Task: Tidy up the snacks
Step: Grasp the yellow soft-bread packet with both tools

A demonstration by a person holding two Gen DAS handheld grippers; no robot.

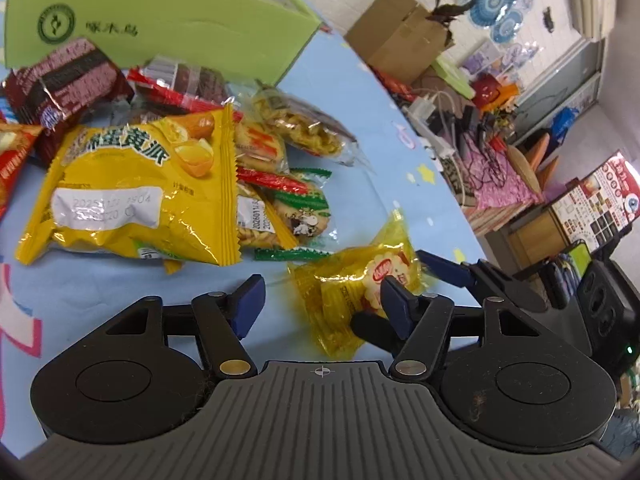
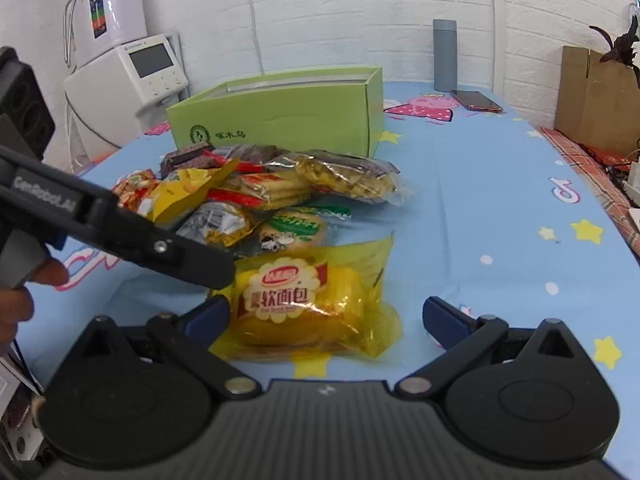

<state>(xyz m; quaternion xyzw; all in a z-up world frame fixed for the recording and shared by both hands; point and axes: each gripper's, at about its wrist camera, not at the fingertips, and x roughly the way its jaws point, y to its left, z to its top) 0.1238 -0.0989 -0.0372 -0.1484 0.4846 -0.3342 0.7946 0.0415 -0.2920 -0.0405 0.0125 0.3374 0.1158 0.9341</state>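
The left gripper [image 1: 322,294] has its fingers part-spread over the near left corner of the soft-bread packet [image 2: 308,304]; one blue pad lies on the wrapper, the other stands off on the bare cloth, so nothing is pinched; the right gripper [image 2: 326,316] has its fingers spread wide, with the packet lying between them untouched. The packet sits on the counter [image 2: 500,216] nearest the near edge, in front of the snack pile [image 2: 260,196], with the green box [image 2: 280,116] well beyond, towards the far edge.

In my judgement the step is picking this packet up for the box; best done by one gripper alone, so the left should clear off sideways first; the right should then drop until both pads flank the loaf, not just the loose film, and close gently, since soft bread crushes and glossy wrap slips.

The packet lies flat, printed face up; its long axis runs across the right wrist view, roughly along the near edge, its crimped ends pointing left and right; the lettering reads upright from the near side.
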